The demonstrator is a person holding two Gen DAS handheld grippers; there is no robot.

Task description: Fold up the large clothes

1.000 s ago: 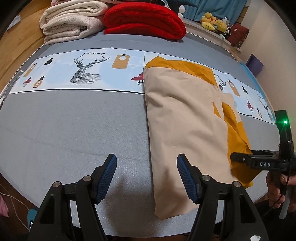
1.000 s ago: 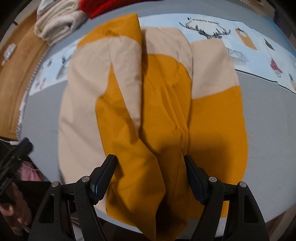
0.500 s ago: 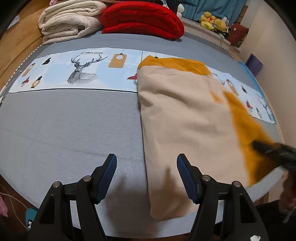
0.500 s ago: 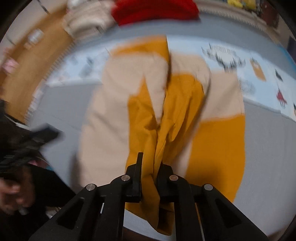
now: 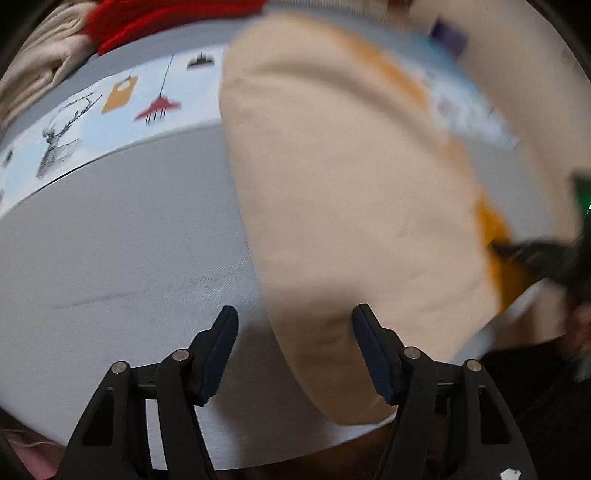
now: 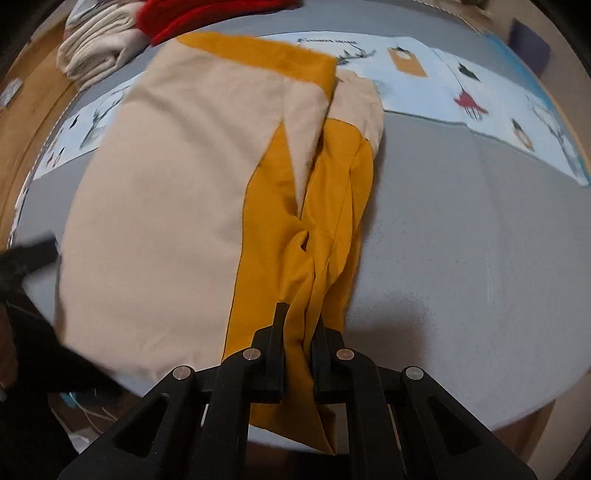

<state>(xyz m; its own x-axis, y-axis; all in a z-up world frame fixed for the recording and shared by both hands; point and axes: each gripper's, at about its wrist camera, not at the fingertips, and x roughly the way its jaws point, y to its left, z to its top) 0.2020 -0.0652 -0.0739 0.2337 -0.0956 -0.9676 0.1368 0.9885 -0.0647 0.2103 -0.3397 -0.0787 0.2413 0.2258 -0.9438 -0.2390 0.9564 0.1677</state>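
Folding proceeds with the left gripper (image 5: 294, 345) spread wide and holding nothing, its fingers straddling the near left edge of the garment (image 5: 351, 192), which lies flat ahead of it on the grey bed (image 5: 122, 240); the left wrist view is blurred, so whether the fingers touch the cloth cannot be told. To do this step well, that gripper should likely close on the beige edge between its fingers before any lift, taking every layer at once so the fold line stays straight. Ahead and to the right, the right gripper (image 6: 298, 349) is closed tight on a bunched mustard portion of the garment (image 6: 177, 192), with gathered pleats running away from its fingers and a loose tail hanging below them over the bed edge. A steady pull along the length would probably flatten those pleats; a crooked pull risks dragging the beige panel askew. Beyond both grippers, a printed strip (image 6: 461, 74) with deer and lamp motifs crosses the bed under the far end of the garment. Farther off, to the upper left, a folded cream blanket (image 6: 99, 48) and a red quilt (image 6: 207, 14) sit well apart from the garment and do not obstruct the fold.
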